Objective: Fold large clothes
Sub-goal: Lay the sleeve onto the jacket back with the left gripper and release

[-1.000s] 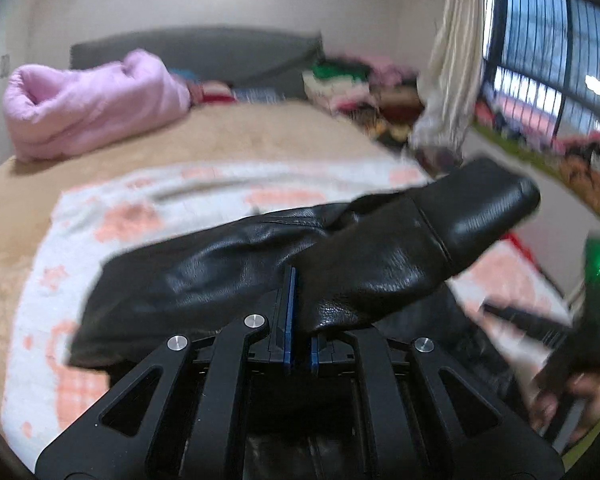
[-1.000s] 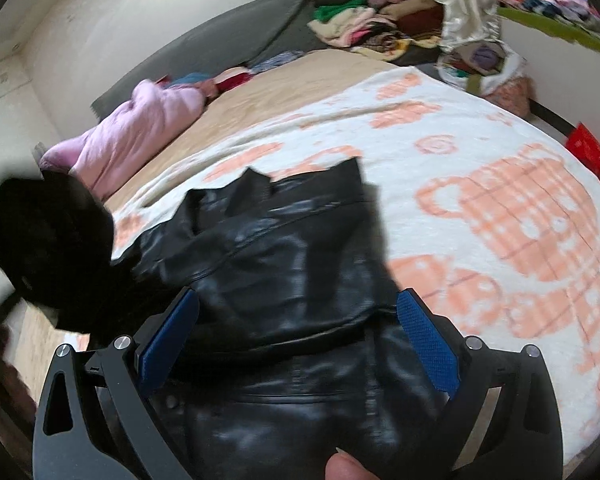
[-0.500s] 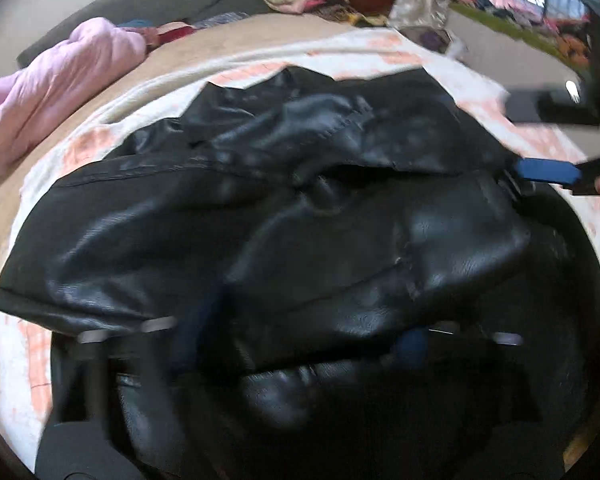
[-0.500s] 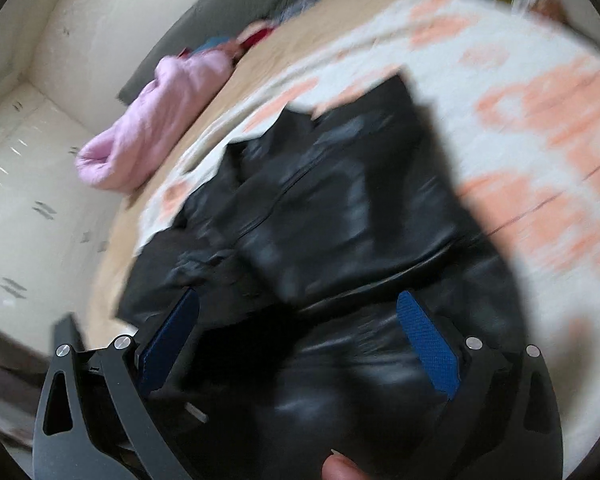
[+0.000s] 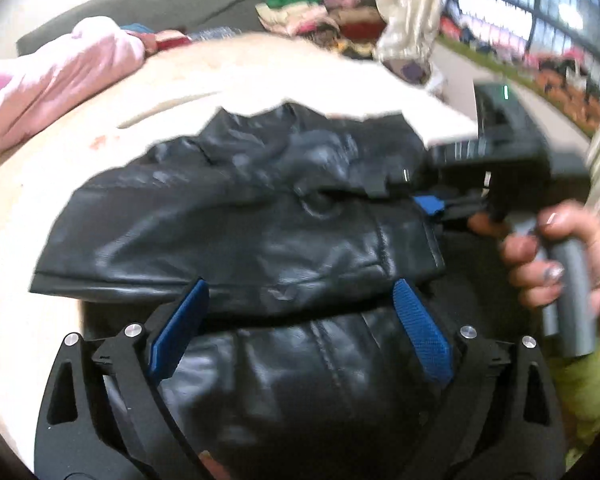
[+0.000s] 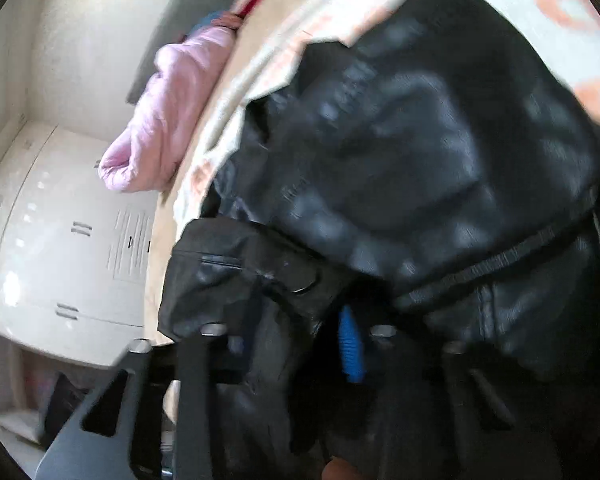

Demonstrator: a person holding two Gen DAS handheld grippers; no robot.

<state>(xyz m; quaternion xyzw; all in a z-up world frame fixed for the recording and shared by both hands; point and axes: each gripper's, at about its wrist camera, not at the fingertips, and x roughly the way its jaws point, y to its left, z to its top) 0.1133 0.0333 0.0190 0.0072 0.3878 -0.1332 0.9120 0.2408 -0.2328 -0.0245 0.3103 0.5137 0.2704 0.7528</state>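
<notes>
A black leather jacket point(image 5: 260, 224) lies on the bed, one sleeve folded across its body. My left gripper point(image 5: 300, 324) hovers over the near part of the jacket. Its jaws are opening, and the blue pads point(image 5: 422, 336) stand wide apart without pressing on the leather beneath. In the left wrist view my right gripper point(image 5: 432, 204) reaches in from the right to the jacket's edge, held by a hand point(image 5: 548, 256). In the blurred right wrist view the right gripper point(image 6: 296, 332) is closing, with a fold of the jacket point(image 6: 420, 160) pinched between its pads.
The bed cover point(image 6: 560, 0) is white with an orange pattern. A pink quilt point(image 5: 60, 80) lies bundled at the bed's far left. A pile of clothes point(image 5: 312, 12) and a curtain point(image 5: 408, 12) stand at the back right. White cabinets point(image 6: 60, 260) flank the bed.
My left gripper let go of the sleeve and opened wide; the sleeve now lies across the jacket. My right gripper swung down to the left and closed on a fold of the jacket.
</notes>
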